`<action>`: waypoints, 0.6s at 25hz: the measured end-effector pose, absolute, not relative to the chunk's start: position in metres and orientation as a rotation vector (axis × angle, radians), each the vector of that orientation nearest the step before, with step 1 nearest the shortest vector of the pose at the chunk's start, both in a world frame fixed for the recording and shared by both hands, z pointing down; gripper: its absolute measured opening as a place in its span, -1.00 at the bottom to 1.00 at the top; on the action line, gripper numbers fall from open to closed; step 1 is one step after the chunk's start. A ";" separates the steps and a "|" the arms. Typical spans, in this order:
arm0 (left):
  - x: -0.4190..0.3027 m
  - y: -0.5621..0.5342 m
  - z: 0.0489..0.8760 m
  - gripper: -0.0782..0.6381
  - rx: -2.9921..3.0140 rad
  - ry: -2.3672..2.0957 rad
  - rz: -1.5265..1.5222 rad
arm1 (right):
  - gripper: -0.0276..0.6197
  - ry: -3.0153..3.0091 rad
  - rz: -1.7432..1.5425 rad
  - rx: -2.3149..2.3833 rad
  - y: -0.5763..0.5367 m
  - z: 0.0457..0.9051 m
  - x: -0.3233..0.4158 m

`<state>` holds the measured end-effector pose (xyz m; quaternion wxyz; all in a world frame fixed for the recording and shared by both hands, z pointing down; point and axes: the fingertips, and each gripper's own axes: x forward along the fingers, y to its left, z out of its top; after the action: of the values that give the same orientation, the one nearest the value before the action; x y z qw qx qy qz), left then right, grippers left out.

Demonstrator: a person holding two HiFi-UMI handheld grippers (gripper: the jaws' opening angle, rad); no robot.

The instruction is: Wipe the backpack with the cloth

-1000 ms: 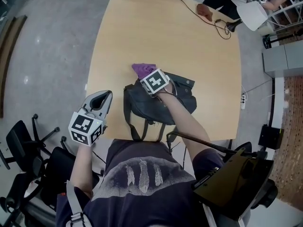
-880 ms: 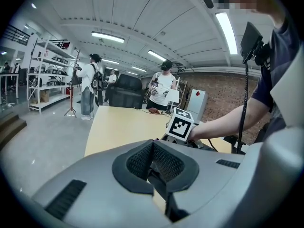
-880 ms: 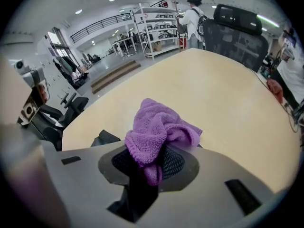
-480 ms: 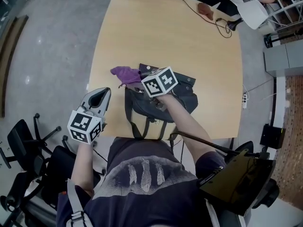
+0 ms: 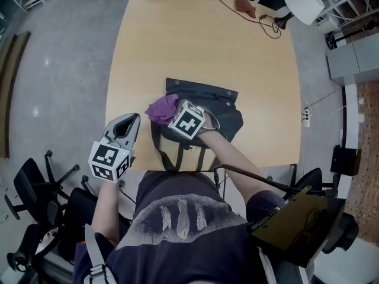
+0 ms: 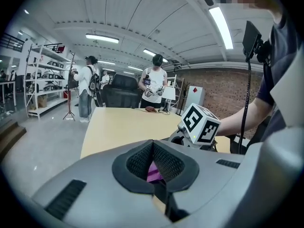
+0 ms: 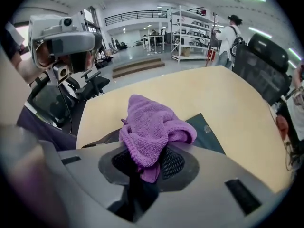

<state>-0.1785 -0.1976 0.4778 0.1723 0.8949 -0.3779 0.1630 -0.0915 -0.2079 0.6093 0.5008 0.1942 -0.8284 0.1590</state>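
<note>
A dark backpack (image 5: 219, 108) lies flat near the front edge of the wooden table (image 5: 195, 40), its straps hanging toward me. My right gripper (image 5: 170, 113) is shut on a crumpled purple cloth (image 5: 160, 107) and presses it on the backpack's left part. In the right gripper view the cloth (image 7: 152, 120) bulges out of the right gripper (image 7: 149, 158), with the backpack (image 7: 205, 131) beneath. My left gripper (image 5: 127, 123) hovers off the table's front left corner, apart from the backpack. Its pads meet with nothing held, as the left gripper (image 6: 153, 145) view shows.
A brown object (image 5: 243, 5) and a black cable (image 5: 266, 23) lie at the table's far end. Office chairs (image 5: 35, 185) stand at my left, and a black device (image 5: 299, 220) sits at my right. People (image 6: 153, 82) stand beyond the table, near shelves (image 6: 45, 77).
My right gripper has dragged the cloth from the backpack's far left corner leftward, then toward me over its left side. The left gripper has stayed put.
</note>
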 end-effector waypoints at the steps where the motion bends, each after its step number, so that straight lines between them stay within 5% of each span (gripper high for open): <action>1: -0.175 -0.197 0.477 -0.76 2.547 -1.066 0.468 | -0.59 -1.999 0.403 0.486 -0.210 0.609 -0.087; 15: -0.137 -0.185 0.473 -0.76 2.598 -0.997 0.491 | -0.60 -1.874 0.509 0.634 -0.207 0.613 0.019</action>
<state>-0.1372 -0.1854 0.4733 0.1573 0.9080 -0.3483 0.1717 0.0189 -0.2071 0.6128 0.5223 0.2646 -0.7823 0.2126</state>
